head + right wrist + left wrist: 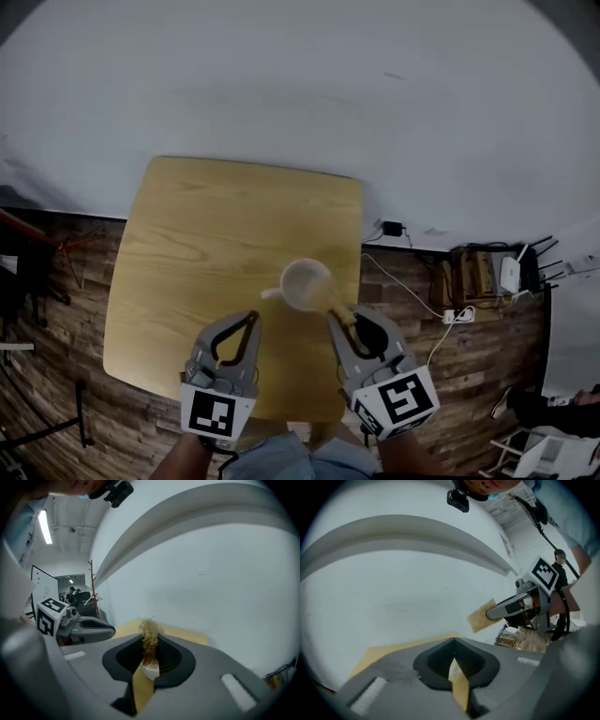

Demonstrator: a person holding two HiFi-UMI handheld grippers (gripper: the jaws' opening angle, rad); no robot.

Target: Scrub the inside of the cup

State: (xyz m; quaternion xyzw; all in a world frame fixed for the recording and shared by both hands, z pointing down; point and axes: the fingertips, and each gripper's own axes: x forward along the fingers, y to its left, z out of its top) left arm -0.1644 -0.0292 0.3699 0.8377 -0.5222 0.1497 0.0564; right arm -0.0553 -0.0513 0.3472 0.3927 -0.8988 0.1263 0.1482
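tan scrubber sits clamped in right gripper near cup.

I see one small table of light wood, nearly square with rounded corners, and it stands on a floor of dark wooden planks, close to a white wall. Directly on its top I find only one pale cup. The cup stands upright near the table's right edge, its mouth open upward and its small handle pointing to the left.
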